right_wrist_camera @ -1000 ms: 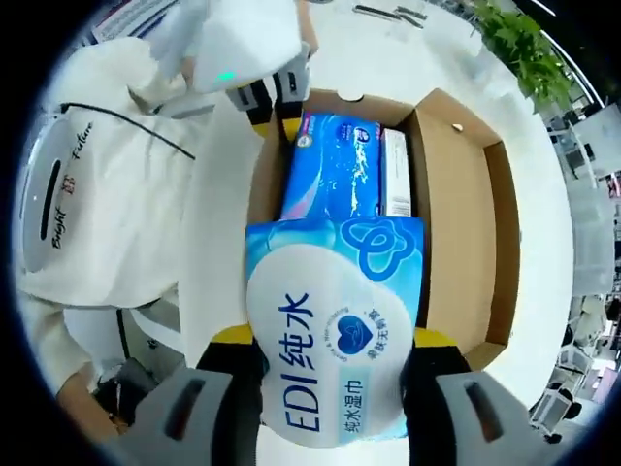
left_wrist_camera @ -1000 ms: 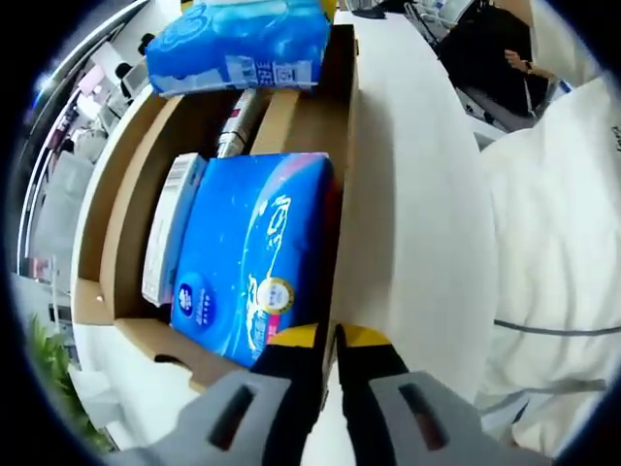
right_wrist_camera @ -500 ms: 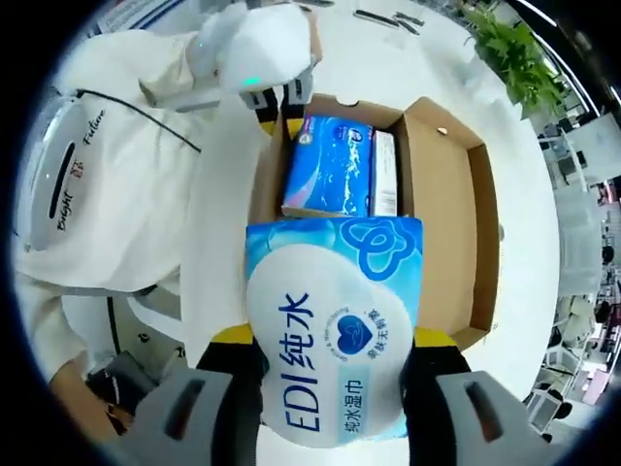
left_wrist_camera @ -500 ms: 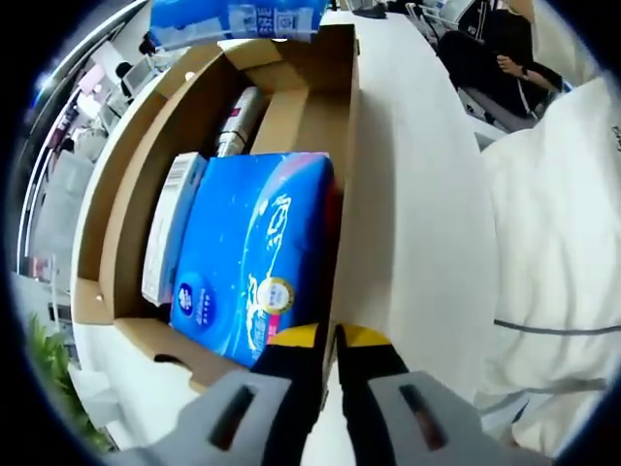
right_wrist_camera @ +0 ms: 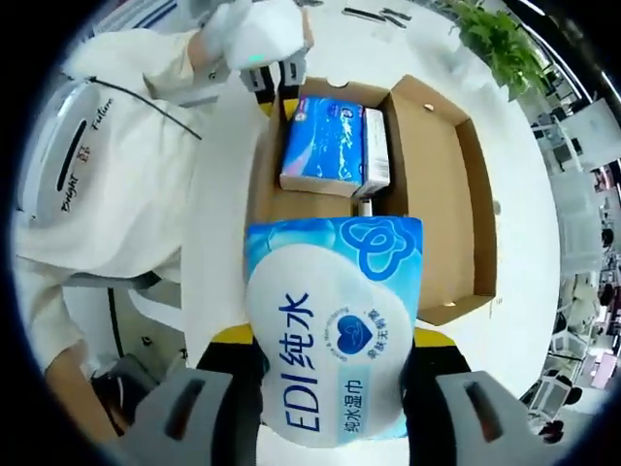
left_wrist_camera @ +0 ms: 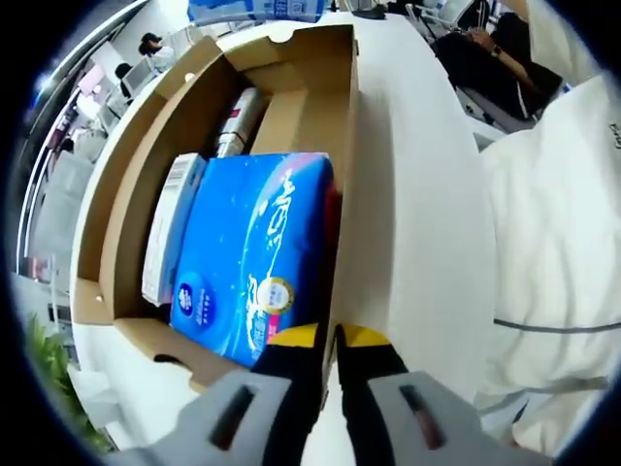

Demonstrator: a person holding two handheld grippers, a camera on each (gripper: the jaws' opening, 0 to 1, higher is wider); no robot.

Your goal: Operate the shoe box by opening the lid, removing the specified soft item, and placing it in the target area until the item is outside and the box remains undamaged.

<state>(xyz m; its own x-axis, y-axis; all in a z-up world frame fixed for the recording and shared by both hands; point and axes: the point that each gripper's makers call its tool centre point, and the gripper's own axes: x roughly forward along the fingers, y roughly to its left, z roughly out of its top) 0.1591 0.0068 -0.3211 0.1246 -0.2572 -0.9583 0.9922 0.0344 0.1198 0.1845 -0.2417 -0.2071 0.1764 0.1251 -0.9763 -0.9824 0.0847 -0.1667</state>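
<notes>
Now the right tool (right_wrist_camera: 330,364) grips a pale blue wipes pack (right_wrist_camera: 332,325) between its jaws, low in the centre of the right gripper view, held up clear of the open shoe box (right_wrist_camera: 437,194) that sits above it in the frame. The box lid is folded back towards the right of that view. Inside remain a darker blue tissue pack (right_wrist_camera: 325,146) and a slim white carton (right_wrist_camera: 375,148) just beside it. The left tool (left_wrist_camera: 328,354) has its jaws pressed together on the near wall of the box at the bottom centre of the left gripper view, apparently steadying it on the white bench (left_wrist_camera: 412,223).

To finish the step well, I would keep the squeeze on the soft pack even, since it will sag and could slip if the grip loosens. Carry it sideways away from the box opening, well apart from the cardboard walls, and set it flat on bare bench before releasing. The left tool should hold lightly so the wall does not crease.
</notes>
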